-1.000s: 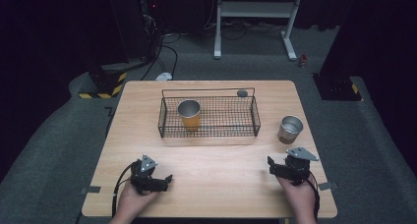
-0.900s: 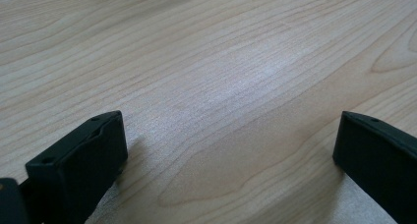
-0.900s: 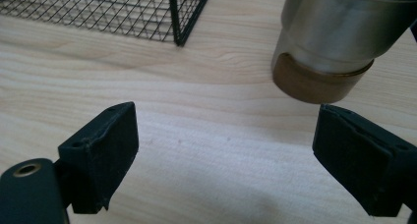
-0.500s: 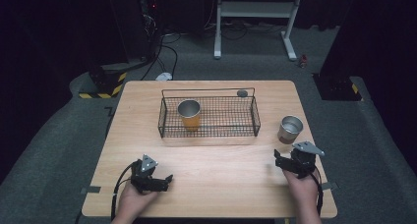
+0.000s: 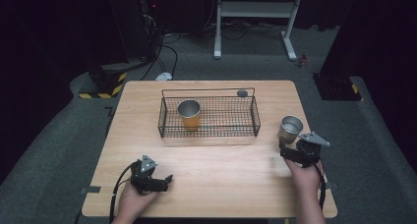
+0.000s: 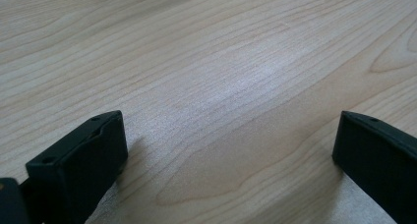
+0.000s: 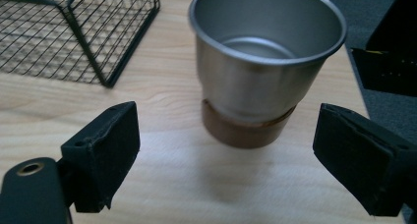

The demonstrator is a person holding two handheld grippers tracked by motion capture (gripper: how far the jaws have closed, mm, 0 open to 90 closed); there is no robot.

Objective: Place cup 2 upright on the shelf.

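Observation:
A steel cup with a brown base stands upright on the wooden table, right of the wire basket. My right gripper is open just in front of the cup, its jaws wide on either side and short of touching it. A second cup, orange with a steel rim, stands upright in the left part of the basket. My left gripper rests open on bare tabletop at the front left, with nothing between its jaws.
A small dark round object lies behind the basket's far rim. The table's right edge runs close beside the steel cup. Grey floor, a white stand and cables lie beyond the table.
My right gripper has moved forward and to the right, up close to the steel cup. The left gripper has stayed in place.

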